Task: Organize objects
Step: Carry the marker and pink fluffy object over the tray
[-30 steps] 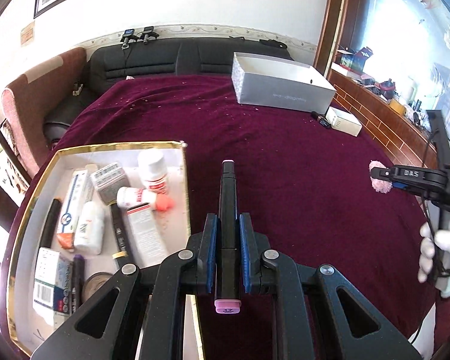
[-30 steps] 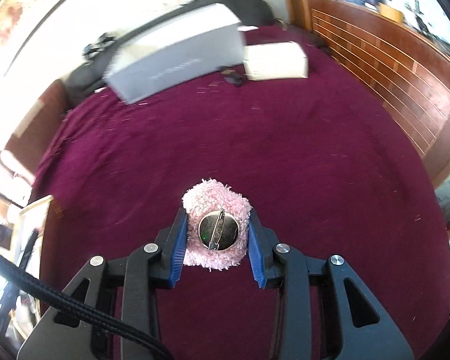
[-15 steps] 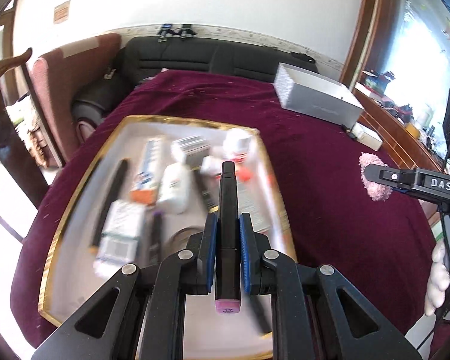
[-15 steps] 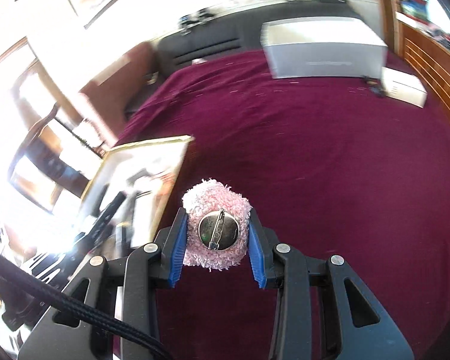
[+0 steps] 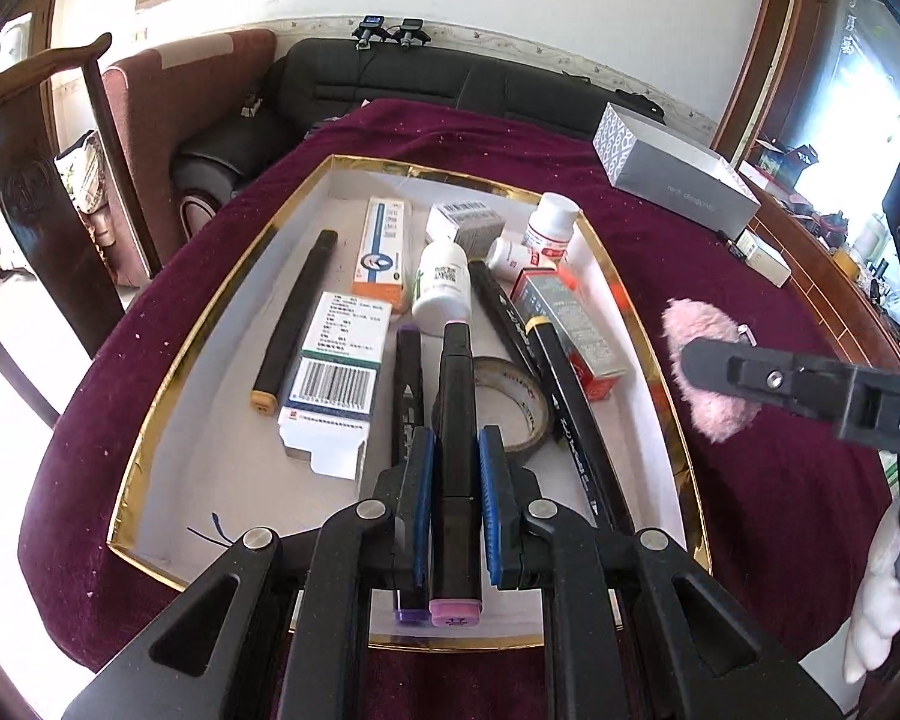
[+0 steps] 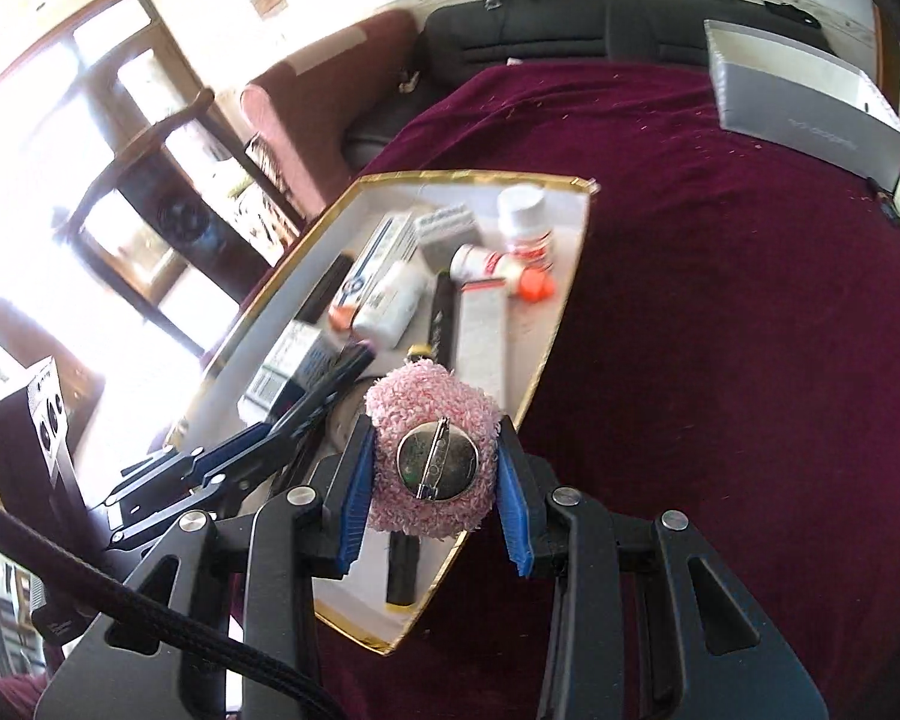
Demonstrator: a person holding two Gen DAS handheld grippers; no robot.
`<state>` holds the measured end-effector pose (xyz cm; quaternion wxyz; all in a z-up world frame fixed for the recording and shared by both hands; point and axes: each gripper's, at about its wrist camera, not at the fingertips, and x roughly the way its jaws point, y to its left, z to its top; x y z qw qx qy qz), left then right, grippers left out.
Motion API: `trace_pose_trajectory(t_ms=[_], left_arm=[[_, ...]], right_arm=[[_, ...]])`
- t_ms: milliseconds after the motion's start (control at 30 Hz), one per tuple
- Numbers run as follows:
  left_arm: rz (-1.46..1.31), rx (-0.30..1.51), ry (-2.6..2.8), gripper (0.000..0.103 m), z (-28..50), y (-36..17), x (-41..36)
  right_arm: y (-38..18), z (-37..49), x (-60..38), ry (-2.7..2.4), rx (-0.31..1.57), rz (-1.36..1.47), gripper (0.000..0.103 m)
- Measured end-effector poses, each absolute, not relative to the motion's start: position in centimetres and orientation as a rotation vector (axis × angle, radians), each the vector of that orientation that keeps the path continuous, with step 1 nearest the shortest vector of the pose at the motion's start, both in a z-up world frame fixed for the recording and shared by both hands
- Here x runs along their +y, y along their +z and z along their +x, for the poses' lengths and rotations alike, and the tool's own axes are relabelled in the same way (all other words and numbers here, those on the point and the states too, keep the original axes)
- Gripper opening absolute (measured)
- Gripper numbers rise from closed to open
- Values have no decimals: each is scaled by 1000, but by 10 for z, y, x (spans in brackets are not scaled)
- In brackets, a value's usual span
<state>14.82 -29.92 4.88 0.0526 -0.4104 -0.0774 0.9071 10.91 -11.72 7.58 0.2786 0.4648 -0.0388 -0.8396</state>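
Black marker [image 5: 457, 420] (pink end cap) clamped in left gripper [image 5: 456, 498] above gold-rimmed tray [image 5: 660, 372]; pink fuzzy brooch [image 6: 432, 456], pin back showing, pinched in right gripper [image 6: 435, 480] beside tray's edge.

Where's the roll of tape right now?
In the left wrist view the roll of tape lies flat in the gold-rimmed tray, just right of the left gripper's held marker.

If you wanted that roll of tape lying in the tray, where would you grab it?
Take the roll of tape by its ring wall, one finger in the hole and one outside, coming from above. It lies flat in the tray, and markers crowd both sides, so its near right rim looks the freest part.
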Motion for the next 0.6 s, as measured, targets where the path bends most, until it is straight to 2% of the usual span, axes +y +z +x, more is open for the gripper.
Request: trace_pose_trajectory(t_ms=[600], left_arm=[[-1307,-241,2746,12,135,37,-303]], right_arm=[[45,102,-159,-2223,100,1357,35]])
